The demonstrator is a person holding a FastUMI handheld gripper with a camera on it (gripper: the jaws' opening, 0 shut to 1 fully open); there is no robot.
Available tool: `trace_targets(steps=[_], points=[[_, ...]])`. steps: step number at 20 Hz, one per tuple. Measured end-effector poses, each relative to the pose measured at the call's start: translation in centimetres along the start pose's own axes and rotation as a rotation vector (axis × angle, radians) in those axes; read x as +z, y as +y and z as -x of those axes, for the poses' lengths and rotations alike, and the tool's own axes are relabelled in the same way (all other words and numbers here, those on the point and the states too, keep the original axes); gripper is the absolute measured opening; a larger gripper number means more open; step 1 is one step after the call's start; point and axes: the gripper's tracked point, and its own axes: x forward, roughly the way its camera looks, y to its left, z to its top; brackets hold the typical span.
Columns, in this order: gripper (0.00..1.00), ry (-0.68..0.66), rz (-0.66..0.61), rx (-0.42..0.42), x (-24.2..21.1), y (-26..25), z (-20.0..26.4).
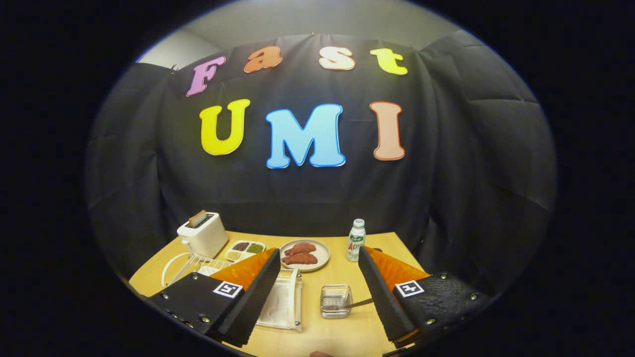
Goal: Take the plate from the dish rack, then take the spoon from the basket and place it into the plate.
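Note:
My gripper point(318, 254) is held open above the wooden table, its fingers wide apart with nothing between them. A small clear square basket point(336, 300) stands on the table between the fingers, closer to the right one. The spoon point(361, 302) lies in it, its handle sticking out toward the right finger. To the left, partly behind the left finger, a white wire dish rack point(201, 262) holds a white plate point(170, 270) on edge.
A white toaster point(202, 234) with a slice in it stands at the back left. Beside it sit a divided dish of grains point(244, 250), a round plate of reddish meat pieces point(304, 256) and a small bottle point(355, 240). A white mesh tray point(284, 301) lies by the left finger.

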Motion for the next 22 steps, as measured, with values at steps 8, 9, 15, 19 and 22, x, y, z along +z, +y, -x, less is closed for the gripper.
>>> trace_targets(steps=[8, 9, 15, 19, 22], points=[[0.96, 0.411, -0.006, 0.125, -2.0, 7.0, -3.8], [0.96, 0.451, 0.014, 0.107, -2.3, 7.0, -4.5], [0.96, 0.690, 0.047, 0.028, -5.3, 8.6, -9.1], [0.96, 0.820, 0.027, -0.015, -7.0, 8.9, -11.6], [0.96, 0.903, 0.007, -0.072, -8.6, 8.2, -12.5]])
